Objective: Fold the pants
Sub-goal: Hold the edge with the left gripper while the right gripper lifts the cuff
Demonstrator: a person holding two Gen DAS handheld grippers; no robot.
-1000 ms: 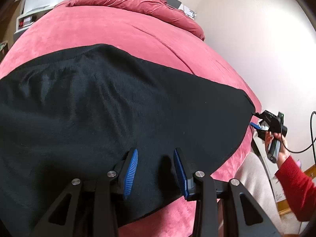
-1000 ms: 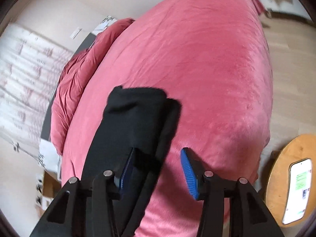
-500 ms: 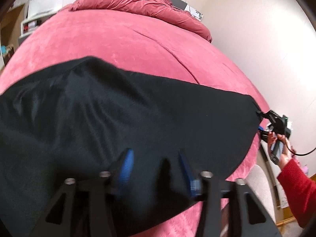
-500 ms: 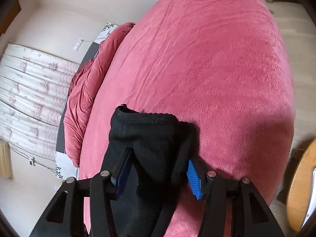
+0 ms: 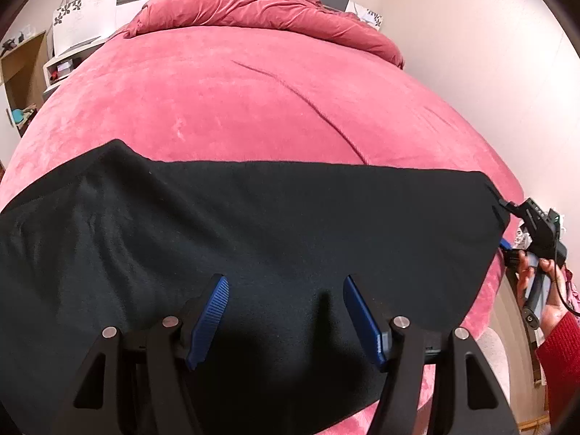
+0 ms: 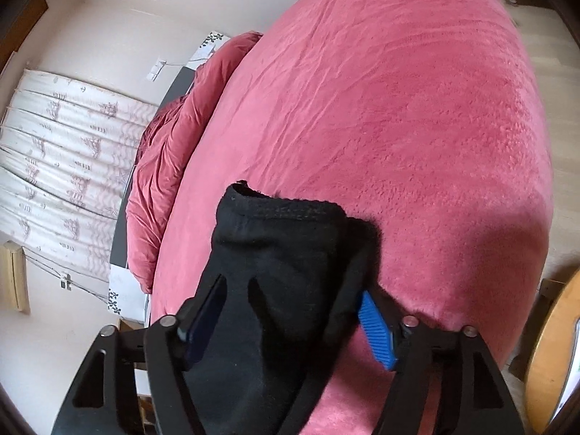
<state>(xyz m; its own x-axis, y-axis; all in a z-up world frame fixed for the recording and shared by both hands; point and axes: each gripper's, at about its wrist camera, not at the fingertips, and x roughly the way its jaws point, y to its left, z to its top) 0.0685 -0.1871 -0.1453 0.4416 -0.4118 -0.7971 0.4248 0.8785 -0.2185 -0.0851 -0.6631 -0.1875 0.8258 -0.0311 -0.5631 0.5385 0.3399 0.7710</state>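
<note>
Black pants [image 5: 253, 217] lie spread across the near part of a pink bed [image 5: 235, 90]. My left gripper [image 5: 286, 308] hovers just over the pants' near edge with its jaws wide open and nothing between them. In the right wrist view the hem end of the pants [image 6: 279, 246] lies between the blue pads of my right gripper [image 6: 290, 308]; the pads stand apart at the cloth's sides. The right gripper also shows in the left wrist view [image 5: 533, 232], at the pants' far right corner, held by a hand in a red sleeve.
A bunched pink duvet [image 5: 261, 3] lies at the head of the bed. A white wall [image 5: 489, 54] runs along the right side. Shelves [image 5: 25, 72] stand at the left. A round wooden table [image 6: 558, 344] stands on the floor beside the bed.
The left gripper has opened wider and the view has tilted up. The right gripper has slid forward, so the pants' hem now lies between its pads.
</note>
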